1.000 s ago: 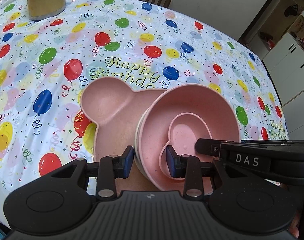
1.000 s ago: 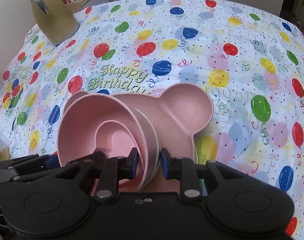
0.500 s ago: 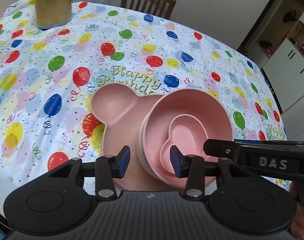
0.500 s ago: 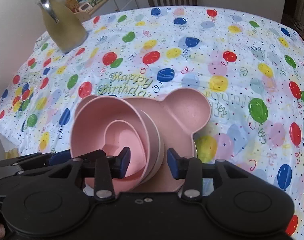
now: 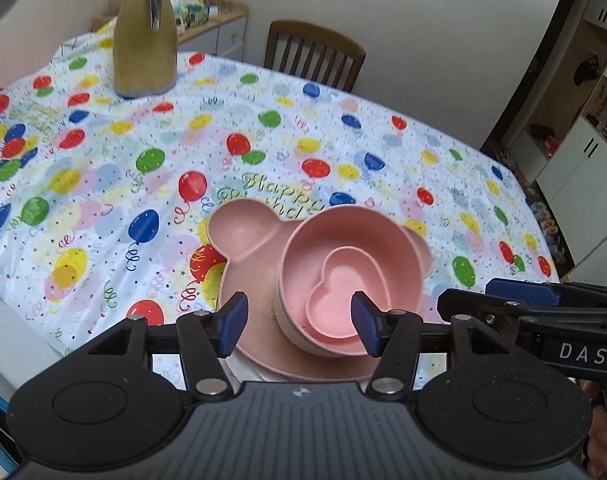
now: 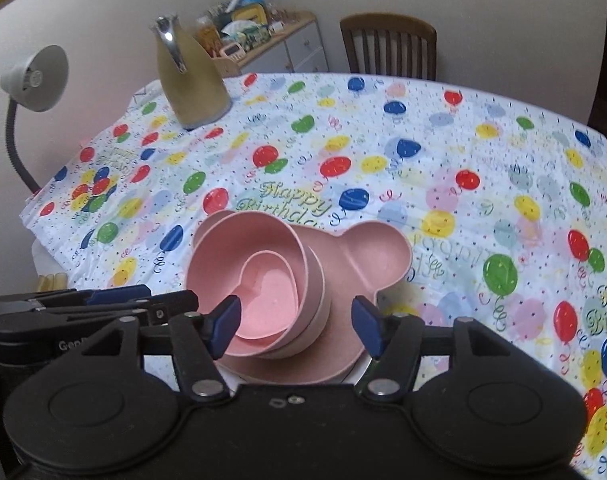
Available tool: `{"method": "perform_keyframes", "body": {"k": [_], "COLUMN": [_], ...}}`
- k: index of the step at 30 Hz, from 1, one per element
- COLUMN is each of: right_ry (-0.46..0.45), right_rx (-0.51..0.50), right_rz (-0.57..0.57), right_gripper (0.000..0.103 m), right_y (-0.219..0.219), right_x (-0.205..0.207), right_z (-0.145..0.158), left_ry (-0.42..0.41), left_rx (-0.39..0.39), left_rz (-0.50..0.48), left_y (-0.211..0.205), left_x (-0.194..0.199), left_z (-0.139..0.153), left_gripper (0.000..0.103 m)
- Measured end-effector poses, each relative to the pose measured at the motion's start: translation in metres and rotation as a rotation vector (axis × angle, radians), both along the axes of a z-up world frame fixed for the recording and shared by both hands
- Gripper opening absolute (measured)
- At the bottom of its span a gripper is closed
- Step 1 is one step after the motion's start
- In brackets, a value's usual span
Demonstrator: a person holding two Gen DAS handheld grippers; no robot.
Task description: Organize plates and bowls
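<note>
Left wrist view shows the left tool [image 5: 299,326] with its jaws standing wide and nothing pressed between them; they have just been opening. Right wrist view shows the same for the right tool [image 6: 295,328]: jaws apart, just opened, holding nothing.

Below both tools the pink stack sits on the desk [image 5: 103,184], near its front edge. At the bottom is a bear-shaped plate [image 5: 239,236] with two round ears. On it stands a round bowl [image 5: 387,240], which seems to have a second, paler bowl nested under it. Inside the round bowl lies a small heart-shaped bowl [image 5: 335,308]. A tall gold jug [image 5: 145,44] stands well apart, at the far side of the desk.

I judge that the stacking is done or almost done, and both tools are free of the stack.

Some things could still go wrong. The round bowl is not in the middle of the plate; it sits toward the front and to one side, so a small push could slide it or tip it over the plate's rim. The blue pads of both tools appear close to the bowl's rim, so a careless move sideways may catch it. Also the plate's front edge lies near the edge of the desk, and the smooth plastic cloth may let the whole stack slip.
</note>
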State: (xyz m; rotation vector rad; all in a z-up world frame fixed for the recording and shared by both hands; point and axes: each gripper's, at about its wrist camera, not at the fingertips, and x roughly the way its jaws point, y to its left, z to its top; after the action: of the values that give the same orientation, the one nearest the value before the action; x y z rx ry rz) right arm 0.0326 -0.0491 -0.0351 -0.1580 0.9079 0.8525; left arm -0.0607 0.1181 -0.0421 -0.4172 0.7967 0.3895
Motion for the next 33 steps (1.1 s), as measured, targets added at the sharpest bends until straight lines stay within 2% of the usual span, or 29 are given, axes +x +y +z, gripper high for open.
{"method": "perform_keyframes", "body": {"k": [3,8,12,16,18,21,33], "right_ry": [-0.025,-0.078,-0.121,-0.18,-0.202,-0.215,-0.238], "right_rx": [0.025,0.062,0.093,0.11,0.119,0.14,0.185], "right_rz": [0.01,0.009,0.023,0.042,0.042,0.033,-0.036], "right_gripper": [0.066,0.081,0.092,0.096,0.098,0.102,0.103], "right_y": [-0.011,-0.03,-0.042,-0.051,-0.055,-0.062,-0.092], "right_x": [-0.006,-0.018,-0.029,-0.039,-0.043,-0.046,-0.054], "right_z": [0.006,0.017,0.025,0.033,0.036,0.04,0.04], "left_ry": [-0.022,-0.053,-0.084,-0.108,-0.119,-0.129,-0.145], "left_rx": [0.018,0.039,0.042,0.05,0.06,0.064,0.035], "left_rz": [0.001,-0.005,-0.01,-0.013,-0.011,-0.007,-0.016], "left_y": [-0.01,-0.027,-0.037,-0.045,-0.048,-0.051,-0.065], "left_x": [-0.009,-0.022,-0.032,-0.04,-0.043,-0.046,-0.054], "left_z": [0.008,0.019,0.026,0.031,0.033,0.035,0.04], "left_gripper": [0.061,0.068,0.079,0.083,0.093,0.1,0.102]}}
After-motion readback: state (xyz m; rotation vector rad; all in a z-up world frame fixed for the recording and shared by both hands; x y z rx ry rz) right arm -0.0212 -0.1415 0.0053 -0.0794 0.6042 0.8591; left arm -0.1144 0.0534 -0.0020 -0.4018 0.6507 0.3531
